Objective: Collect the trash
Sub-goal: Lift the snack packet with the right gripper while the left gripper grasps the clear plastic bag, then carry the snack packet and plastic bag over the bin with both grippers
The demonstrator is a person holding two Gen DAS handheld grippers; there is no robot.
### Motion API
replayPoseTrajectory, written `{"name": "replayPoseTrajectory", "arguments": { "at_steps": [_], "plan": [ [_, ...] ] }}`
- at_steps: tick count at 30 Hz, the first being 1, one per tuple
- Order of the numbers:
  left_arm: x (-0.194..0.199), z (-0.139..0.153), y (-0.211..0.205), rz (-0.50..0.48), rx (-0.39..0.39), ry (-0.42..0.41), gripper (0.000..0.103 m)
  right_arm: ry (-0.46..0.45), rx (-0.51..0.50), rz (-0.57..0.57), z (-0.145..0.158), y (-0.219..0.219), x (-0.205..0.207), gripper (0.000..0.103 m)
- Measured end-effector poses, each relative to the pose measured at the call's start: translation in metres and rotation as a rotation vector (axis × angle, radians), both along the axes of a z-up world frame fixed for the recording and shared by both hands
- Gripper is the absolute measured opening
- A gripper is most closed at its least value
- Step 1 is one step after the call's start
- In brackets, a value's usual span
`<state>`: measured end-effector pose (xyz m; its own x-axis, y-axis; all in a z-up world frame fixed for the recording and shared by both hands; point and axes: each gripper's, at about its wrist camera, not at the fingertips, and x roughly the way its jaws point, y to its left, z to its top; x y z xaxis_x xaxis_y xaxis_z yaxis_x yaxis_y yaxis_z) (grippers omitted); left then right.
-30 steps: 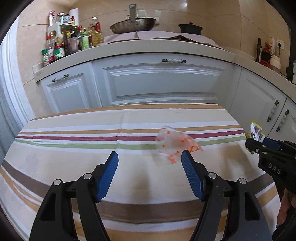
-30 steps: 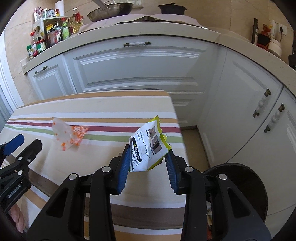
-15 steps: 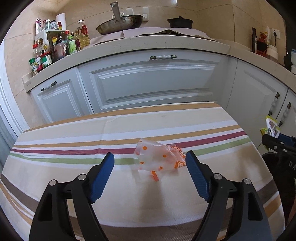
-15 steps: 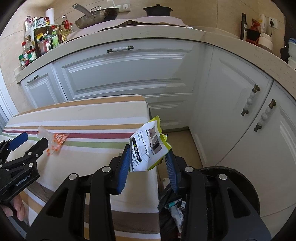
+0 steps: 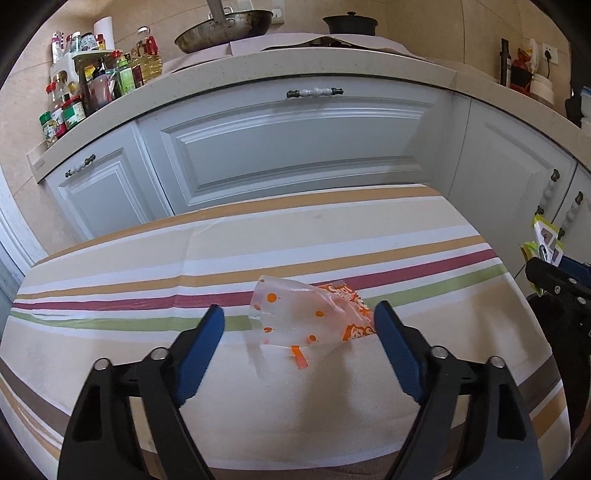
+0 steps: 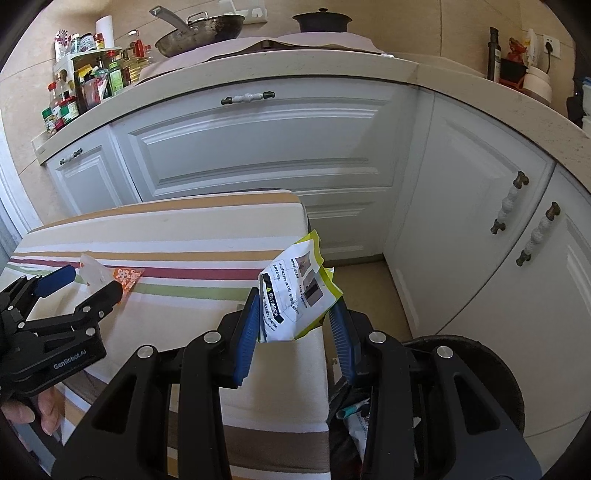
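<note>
I count two pieces of trash. One clear plastic wrapper (image 5: 306, 317) with orange dots lies on the striped counter (image 5: 332, 229), between the fingers of my left claw (image 5: 299, 332); the jaws are closing on it, with the wrapper's orange end at the right-hand pad, though I cannot tell whether it touches. One white and yellow-green packet (image 6: 295, 291) stands upright at the counter's right edge, clamped in my right claw (image 6: 295, 321). One black trash bin (image 6: 461, 373) sits on the floor just right of the counter, below that claw, with litter already inside. Beyond the counter run white cabinets (image 5: 295, 144); on top I see one pan (image 5: 225, 27), one black pot (image 5: 349, 24) and a cluster of bottles (image 5: 92, 81). Nothing stands between the left claw and the wrapper.
</note>
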<state>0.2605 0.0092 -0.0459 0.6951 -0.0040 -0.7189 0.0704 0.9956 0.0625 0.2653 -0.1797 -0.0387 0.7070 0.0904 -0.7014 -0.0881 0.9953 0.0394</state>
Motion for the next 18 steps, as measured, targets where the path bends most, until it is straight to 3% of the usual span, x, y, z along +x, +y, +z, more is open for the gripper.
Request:
{"name": "replayPoseTrajectory", "arguments": {
  "at_steps": [3,5,6,7,9,18],
  "plan": [
    [0.0019,-0.0030,0.0007,-0.008,-0.008,0.025,0.057,0.002,0.000,0.003,-0.0008,0.0008,-0.0006,0.036],
    [0.0010,-0.0031,0.0013,-0.009,-0.013,0.026,0.053,0.004,0.002,0.003,-0.0010,0.0027,-0.0014,0.036],
    [0.0002,-0.0023,0.0010,-0.011,-0.014,0.022,0.047,0.004,0.002,0.004,-0.0011,0.0029,-0.0017,0.036],
    [-0.0006,-0.0021,0.0005,-0.017,-0.016,0.021,0.031,0.004,0.002,0.004,-0.0012,0.0036,-0.0020,0.036],
    [0.0004,-0.0058,-0.0012,-0.031,-0.010,0.045,0.014,0.004,0.002,0.005,-0.0012,0.0038,-0.0023,0.036],
    [-0.0054,-0.0038,0.0006,-0.037,-0.020,0.027,0.006,0.006,0.011,0.007,-0.0016,0.0075,-0.0070,0.036]
  ]
}}
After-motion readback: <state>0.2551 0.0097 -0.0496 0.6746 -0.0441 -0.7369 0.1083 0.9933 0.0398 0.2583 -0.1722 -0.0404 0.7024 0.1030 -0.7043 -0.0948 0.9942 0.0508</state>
